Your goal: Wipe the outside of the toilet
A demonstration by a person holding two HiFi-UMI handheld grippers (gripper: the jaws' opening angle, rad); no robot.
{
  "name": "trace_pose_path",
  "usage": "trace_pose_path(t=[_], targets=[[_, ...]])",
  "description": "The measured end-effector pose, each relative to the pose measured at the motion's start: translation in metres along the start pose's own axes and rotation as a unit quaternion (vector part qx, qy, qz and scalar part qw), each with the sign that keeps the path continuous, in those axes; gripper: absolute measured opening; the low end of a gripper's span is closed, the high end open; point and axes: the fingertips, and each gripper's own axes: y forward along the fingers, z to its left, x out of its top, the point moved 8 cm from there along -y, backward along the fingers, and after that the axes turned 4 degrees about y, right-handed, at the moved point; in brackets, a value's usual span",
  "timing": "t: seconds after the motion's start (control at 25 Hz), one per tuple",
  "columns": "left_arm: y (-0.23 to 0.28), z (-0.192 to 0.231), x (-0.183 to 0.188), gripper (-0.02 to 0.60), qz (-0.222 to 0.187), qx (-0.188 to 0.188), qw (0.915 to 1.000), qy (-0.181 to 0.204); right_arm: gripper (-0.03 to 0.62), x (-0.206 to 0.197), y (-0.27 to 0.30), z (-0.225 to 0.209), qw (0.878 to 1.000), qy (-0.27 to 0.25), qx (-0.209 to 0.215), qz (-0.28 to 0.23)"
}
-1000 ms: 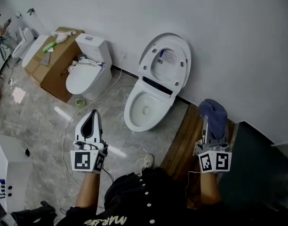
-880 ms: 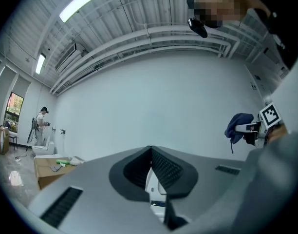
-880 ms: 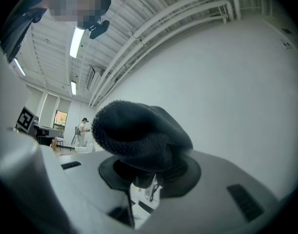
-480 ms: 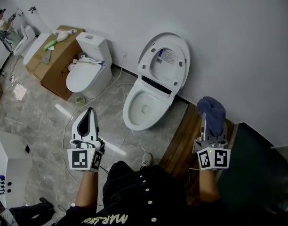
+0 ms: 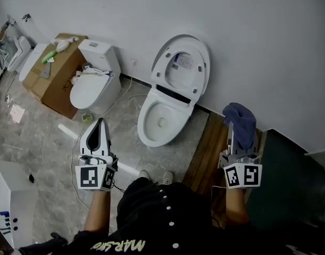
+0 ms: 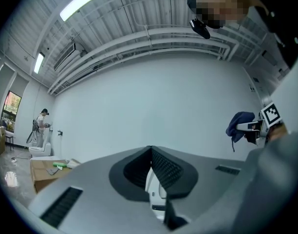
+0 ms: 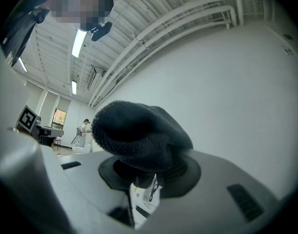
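The white toilet (image 5: pixel 161 122) stands against the wall with its lid (image 5: pixel 182 67) raised. My left gripper (image 5: pixel 98 127) hovers over the floor left of the bowl, shut with nothing in it. In the left gripper view its jaws (image 6: pixel 150 151) meet at the tips, and a sliver of white toilet (image 6: pixel 153 193) shows below them. My right gripper (image 5: pixel 238 134) is held to the right of the bowl, shut on a dark blue cloth (image 5: pixel 241 120). In the right gripper view the cloth (image 7: pixel 137 133) bulges out above the jaws (image 7: pixel 150 168). Neither gripper touches the toilet.
A second toilet (image 5: pixel 92 87) and a cardboard box (image 5: pixel 50 74) stand at the back left, with a cable (image 5: pixel 126 99) lying across the tiled floor. A brown wooden strip (image 5: pixel 204 149) and a dark panel (image 5: pixel 291 187) lie at the right. A white cabinet (image 5: pixel 8 198) stands at the near left. A person (image 6: pixel 42 126) stands far off.
Both grippers have kept their pose and their hold. The view has shifted a little, and a second shoe now shows below the bowl.
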Motion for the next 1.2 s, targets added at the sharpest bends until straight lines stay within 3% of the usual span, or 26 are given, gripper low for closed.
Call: trace_pose_path(t=[0.28,0.72,1.2], targets=[[0.002,0.02,0.0,0.012,-0.009,-0.024,0.9997,0.002,0.097,0.0,-0.006,0.018,1.0,0.003,-0.031,0.001],[0.006,0.034,-0.007,0.011,-0.009,-0.019,0.9998,-0.007,0.097,-0.004,-0.009,0.027,1.0,-0.013,-0.026,0.007],[0.009,0.028,0.004,0.011,-0.019,-0.023,0.9995,0.008,0.095,-0.008,-0.004,0.028,1.0,-0.01,-0.027,0.013]])
